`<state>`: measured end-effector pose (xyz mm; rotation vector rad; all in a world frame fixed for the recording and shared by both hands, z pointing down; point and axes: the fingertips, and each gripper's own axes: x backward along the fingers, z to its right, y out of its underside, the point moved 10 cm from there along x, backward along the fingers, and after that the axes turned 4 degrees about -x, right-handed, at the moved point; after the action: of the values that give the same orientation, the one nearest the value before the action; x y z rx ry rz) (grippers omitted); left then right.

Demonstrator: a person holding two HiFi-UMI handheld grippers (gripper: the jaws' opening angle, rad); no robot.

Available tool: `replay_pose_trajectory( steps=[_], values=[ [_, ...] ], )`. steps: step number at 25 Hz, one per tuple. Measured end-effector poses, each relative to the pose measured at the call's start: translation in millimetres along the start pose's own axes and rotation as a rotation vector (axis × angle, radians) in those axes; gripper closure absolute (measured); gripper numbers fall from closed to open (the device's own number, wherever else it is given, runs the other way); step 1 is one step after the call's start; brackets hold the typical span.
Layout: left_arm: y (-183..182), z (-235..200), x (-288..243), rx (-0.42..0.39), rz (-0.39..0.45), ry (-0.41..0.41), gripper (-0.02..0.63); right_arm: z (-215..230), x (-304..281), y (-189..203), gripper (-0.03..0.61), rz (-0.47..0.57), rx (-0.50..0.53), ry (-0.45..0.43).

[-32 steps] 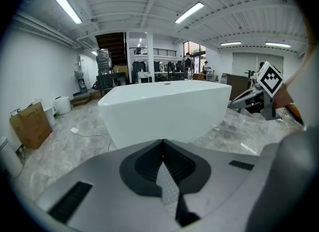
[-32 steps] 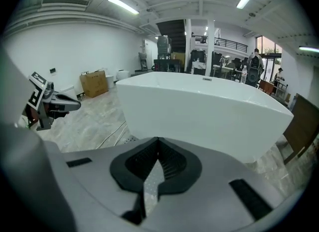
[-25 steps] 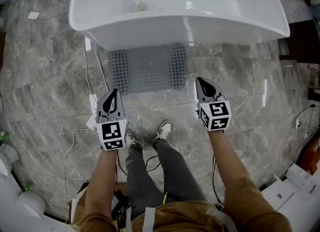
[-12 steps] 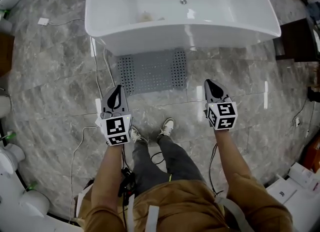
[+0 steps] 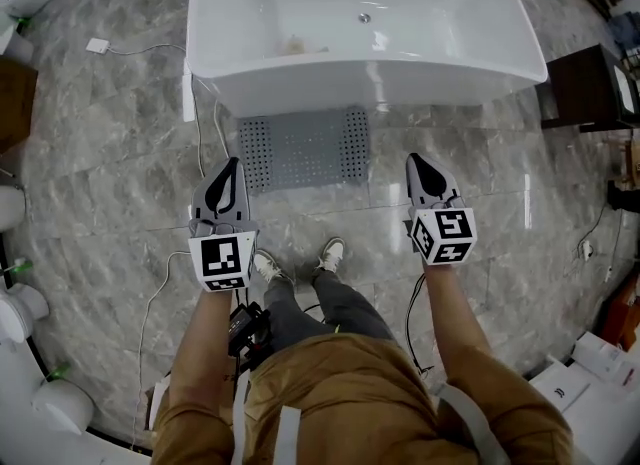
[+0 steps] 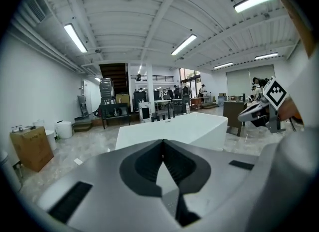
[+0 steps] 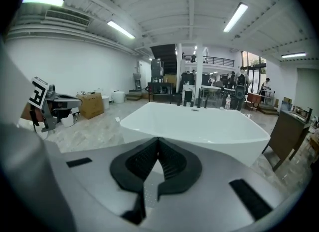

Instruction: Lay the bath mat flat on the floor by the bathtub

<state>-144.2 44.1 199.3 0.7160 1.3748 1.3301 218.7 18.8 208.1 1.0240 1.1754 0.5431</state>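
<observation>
The grey perforated bath mat (image 5: 304,147) lies flat on the marble floor, right against the near side of the white bathtub (image 5: 365,23). My left gripper (image 5: 231,164) hangs above the floor near the mat's left front corner, shut and holding nothing. My right gripper (image 5: 411,160) is raised to the right of the mat, also shut and holding nothing. In the left gripper view the tub (image 6: 169,128) shows beyond the closed jaws; in the right gripper view the tub (image 7: 199,123) fills the middle.
White cables (image 5: 200,123) run over the floor left of the mat. A dark cabinet (image 5: 590,88) stands at the right end of the tub. White fixtures (image 5: 25,323) sit at the left edge. A cardboard box (image 6: 31,146) stands far left. My feet (image 5: 300,261) are just behind the mat.
Both grippers have risen away from the floor, and the view has pulled back as I stand up. The mat stays flat by the tub.
</observation>
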Motion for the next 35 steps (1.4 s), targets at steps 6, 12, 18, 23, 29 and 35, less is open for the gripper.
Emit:
replay_pose_trajectory(
  steps=[6, 12, 18, 23, 29, 35],
  values=[
    [-35, -11, 21, -0.023, 0.078, -0.008, 0.611, 1, 32, -37, 0.574, 0.081, 0.001, 0.01],
    [-55, -28, 35, 0.0, 0.103, -0.031, 0.61, 0, 57, -67, 0.574, 0.143, 0.021, 0.016],
    [-83, -40, 54, -0.01, 0.154, -0.057, 0.609, -1, 84, -94, 0.574, 0.196, 0.029, 0.021],
    [-112, -48, 72, -0.015, 0.215, -0.057, 0.611, -7, 103, -115, 0.574, 0.254, 0.042, 0.014],
    [-146, -44, 102, -0.023, 0.278, -0.058, 0.609, -9, 129, -143, 0.574, 0.343, 0.051, 0.001],
    [-167, -50, 140, -0.013, 0.333, -0.086, 0.61, -20, 162, -158, 0.574, 0.407, 0.045, -0.009]
  ],
)
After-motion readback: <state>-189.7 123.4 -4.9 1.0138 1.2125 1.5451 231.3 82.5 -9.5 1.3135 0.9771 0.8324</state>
